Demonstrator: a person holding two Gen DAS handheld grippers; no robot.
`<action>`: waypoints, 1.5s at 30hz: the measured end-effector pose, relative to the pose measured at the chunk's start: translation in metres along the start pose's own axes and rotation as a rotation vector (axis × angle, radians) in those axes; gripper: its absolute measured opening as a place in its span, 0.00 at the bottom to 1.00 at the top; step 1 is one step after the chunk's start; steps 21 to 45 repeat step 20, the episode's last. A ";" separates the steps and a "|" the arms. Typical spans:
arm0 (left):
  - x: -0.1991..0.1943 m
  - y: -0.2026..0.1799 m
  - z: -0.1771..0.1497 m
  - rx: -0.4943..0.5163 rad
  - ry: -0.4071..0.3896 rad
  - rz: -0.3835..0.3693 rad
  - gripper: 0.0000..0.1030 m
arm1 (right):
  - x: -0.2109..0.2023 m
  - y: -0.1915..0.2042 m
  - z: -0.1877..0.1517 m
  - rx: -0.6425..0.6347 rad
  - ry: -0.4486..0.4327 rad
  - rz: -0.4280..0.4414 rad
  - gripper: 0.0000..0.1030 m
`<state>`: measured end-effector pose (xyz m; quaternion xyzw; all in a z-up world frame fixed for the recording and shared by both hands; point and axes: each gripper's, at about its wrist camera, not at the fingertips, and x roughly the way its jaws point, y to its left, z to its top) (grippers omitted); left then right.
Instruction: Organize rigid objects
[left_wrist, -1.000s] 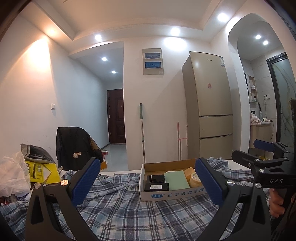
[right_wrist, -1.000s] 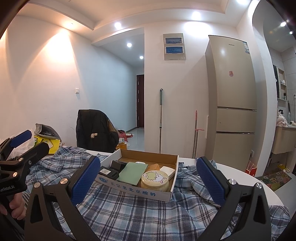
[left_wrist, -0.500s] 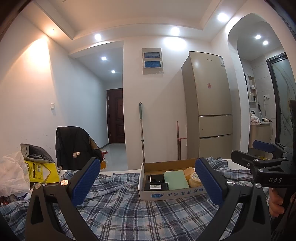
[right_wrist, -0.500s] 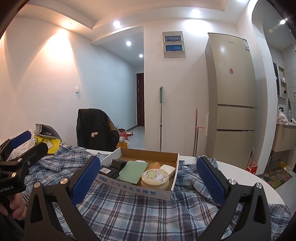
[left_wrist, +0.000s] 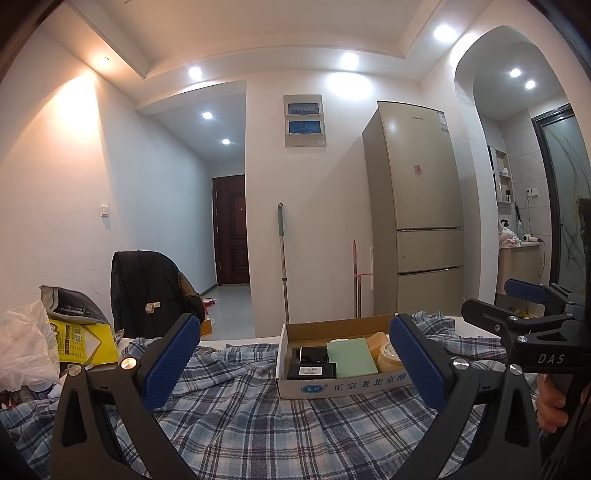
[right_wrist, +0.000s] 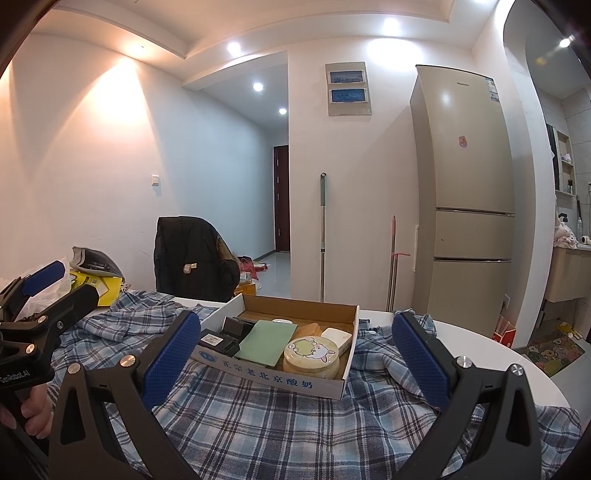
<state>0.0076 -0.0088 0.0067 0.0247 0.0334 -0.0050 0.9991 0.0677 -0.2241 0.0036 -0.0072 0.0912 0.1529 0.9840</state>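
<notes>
A shallow cardboard box (left_wrist: 345, 385) (right_wrist: 273, 379) with Chinese print rests on a blue plaid cloth. Inside it lie black boxes (left_wrist: 312, 365) (right_wrist: 225, 336), a green card (left_wrist: 351, 356) (right_wrist: 266, 341), a round yellow tin (right_wrist: 312, 356) (left_wrist: 388, 360) with a cartoon lid, a white bar (right_wrist: 337, 338) and an orange piece (right_wrist: 306, 328). My left gripper (left_wrist: 293, 363) is open and empty, held well short of the box. My right gripper (right_wrist: 295, 365) is also open and empty, in front of the box. Each gripper shows at the edge of the other's view.
The plaid cloth (right_wrist: 258, 424) covers a white round table (right_wrist: 498, 362). A white plastic bag (left_wrist: 22, 347), a yellow pack (left_wrist: 79, 341) and a grey pouch (left_wrist: 68, 304) sit at the left. A chair with a dark jacket (left_wrist: 147, 291), a fridge (left_wrist: 417, 214) and mops stand beyond.
Both grippers have drifted only slightly; the box and its contents stay put, and both stay open.
</notes>
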 end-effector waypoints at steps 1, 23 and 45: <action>0.000 0.000 0.000 0.000 0.000 0.000 1.00 | 0.000 0.000 0.000 -0.002 -0.001 0.001 1.00; 0.000 0.000 0.000 0.001 0.000 0.000 1.00 | -0.001 0.003 0.000 -0.008 -0.006 0.003 1.00; 0.000 0.000 0.000 0.001 0.000 0.000 1.00 | -0.001 0.003 0.000 -0.008 -0.006 0.003 1.00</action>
